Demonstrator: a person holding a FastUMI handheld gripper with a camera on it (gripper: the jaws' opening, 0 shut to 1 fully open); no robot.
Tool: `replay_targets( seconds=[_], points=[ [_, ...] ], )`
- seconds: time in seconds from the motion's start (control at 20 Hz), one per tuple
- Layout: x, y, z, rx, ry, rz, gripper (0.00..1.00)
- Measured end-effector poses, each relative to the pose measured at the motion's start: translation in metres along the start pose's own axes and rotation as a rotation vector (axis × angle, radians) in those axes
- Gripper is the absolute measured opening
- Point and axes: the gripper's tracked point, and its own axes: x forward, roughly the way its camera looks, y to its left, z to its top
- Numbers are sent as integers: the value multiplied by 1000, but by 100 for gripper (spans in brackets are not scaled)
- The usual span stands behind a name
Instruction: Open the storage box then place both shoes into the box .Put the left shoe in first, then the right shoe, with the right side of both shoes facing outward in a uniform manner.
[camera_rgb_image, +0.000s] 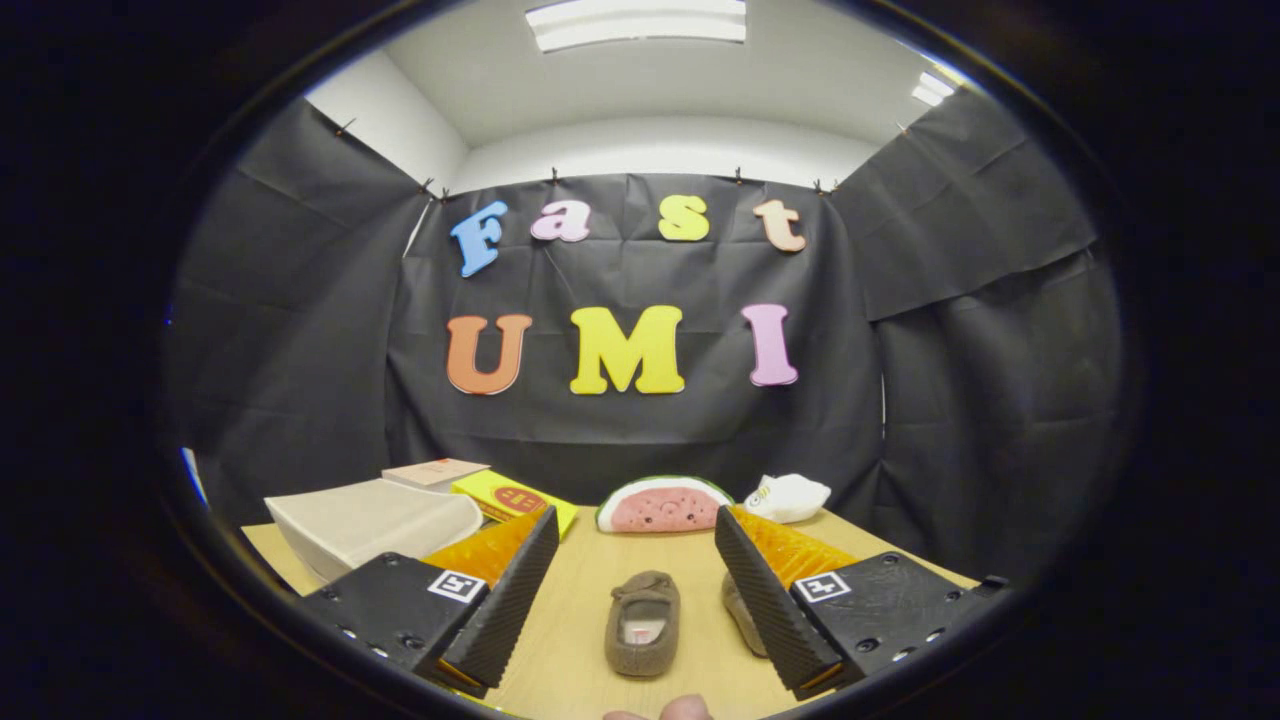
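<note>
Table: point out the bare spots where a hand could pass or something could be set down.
The open gripper frames a bare strip of table between the slipper and the watermelon toy. The far edge is crowded: storage box, yellow box, white pouch. A second slipper lies partly hidden by one finger.

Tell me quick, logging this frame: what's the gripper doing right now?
Gripper: open, holding nothing; one brown slipper lies on the table between its fingers.

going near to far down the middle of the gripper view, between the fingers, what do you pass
open gripper fingers spread apart → brown slipper on the table → watermelon slice toy → black cloth wall
</note>
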Motion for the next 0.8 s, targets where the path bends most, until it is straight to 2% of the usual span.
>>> replay_targets(
  seconds=[0.25,0.4,0.6,0.8],
  points=[
    [8,10,-2,24,-10,42,96],
    [15,29,-9,54,-21,100,95],
    [30,69,-25,174,17,213,95],
    [46,106,-46,303,130,301,95]
  ],
)
